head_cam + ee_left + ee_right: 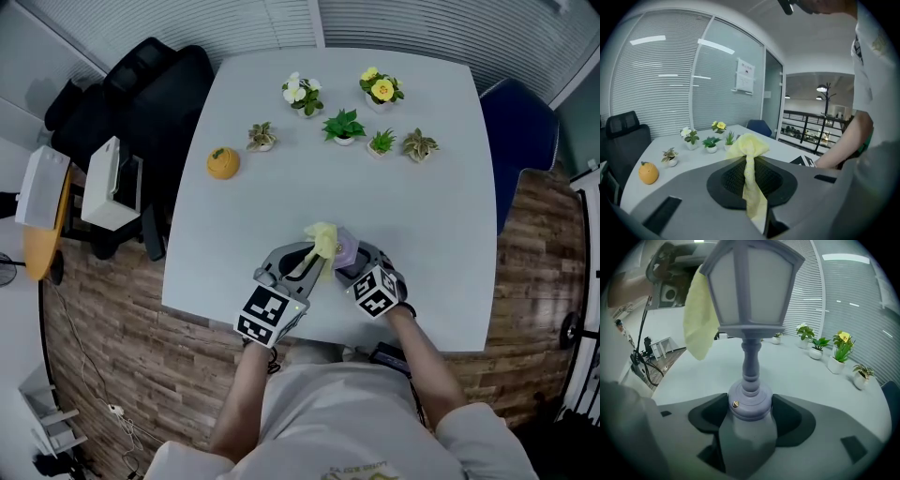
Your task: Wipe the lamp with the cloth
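- The left gripper (305, 262) has its jaws closed on the yellow cloth (749, 154). The cloth is squeezed into a thin strip between them and opens into a bunch beyond the tips.
- The right gripper (750, 420) has its jaws closed on the round base of the lamp (752, 291), a small pale purple lantern that stands upright in the jaws.
- Both grippers are over the near edge of the white table (450, 234), close side by side. The cloth hangs against one side of the lantern head, on the left in the right gripper view.
- In the right gripper view the lamp fills the middle and hides most of the table behind it. In the left gripper view the bunch of cloth covers the lamp completely.
- On the far part of the table, well apart from the grippers, stand six small potted plants (343, 126), and to their left a small orange fruit (223, 163).
- A black chair (150, 94) is at the table's left side, and a blue chair (520, 122) is at its right side.
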`<state>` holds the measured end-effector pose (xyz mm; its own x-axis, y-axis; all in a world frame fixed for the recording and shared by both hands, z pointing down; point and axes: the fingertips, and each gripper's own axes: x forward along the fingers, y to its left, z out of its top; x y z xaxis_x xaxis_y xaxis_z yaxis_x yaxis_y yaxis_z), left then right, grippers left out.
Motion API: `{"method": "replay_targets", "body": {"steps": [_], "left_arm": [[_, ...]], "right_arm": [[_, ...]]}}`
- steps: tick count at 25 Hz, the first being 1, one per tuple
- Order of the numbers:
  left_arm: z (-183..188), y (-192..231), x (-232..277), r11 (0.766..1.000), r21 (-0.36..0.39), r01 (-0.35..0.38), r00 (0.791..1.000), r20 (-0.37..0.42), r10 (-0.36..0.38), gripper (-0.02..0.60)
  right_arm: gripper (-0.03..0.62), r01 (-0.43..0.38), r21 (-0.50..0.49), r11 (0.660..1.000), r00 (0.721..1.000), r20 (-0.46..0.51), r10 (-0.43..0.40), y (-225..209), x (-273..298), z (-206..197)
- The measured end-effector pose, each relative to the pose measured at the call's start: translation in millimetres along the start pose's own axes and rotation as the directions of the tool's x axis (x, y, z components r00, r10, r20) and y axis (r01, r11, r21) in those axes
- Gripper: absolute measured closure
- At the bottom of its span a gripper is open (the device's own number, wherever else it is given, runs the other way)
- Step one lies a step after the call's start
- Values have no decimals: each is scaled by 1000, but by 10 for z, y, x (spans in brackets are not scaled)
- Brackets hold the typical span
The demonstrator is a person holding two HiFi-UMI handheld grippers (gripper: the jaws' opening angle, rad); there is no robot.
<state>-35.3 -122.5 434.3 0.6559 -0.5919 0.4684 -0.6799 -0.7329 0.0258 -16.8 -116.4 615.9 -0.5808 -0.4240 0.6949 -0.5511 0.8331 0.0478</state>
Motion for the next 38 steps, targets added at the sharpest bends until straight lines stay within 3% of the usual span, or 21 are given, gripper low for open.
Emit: {"method": "replay_targets", "body": {"steps": [4,14,27,38], "left_arm": [[-16,3,123,998,63,10,998,-59,-6,554],[35,139,301,996,47,81,987,-141,-74,554],[93,92,556,986,55,160,936,-326,-134,554],[113,-110,700,963,146,225,894,-424,-144,554]], "right_arm": [[276,-3,0,1000,1000,-1,3,-4,0,3],[276,-4,-2,1000,1000,0,4,-15,5,3],[276,-4,-1,1000,1000,-2,4,-4,0,-14],[276,-5,-5,1000,1000,1,5,-4,1,-18]]}}
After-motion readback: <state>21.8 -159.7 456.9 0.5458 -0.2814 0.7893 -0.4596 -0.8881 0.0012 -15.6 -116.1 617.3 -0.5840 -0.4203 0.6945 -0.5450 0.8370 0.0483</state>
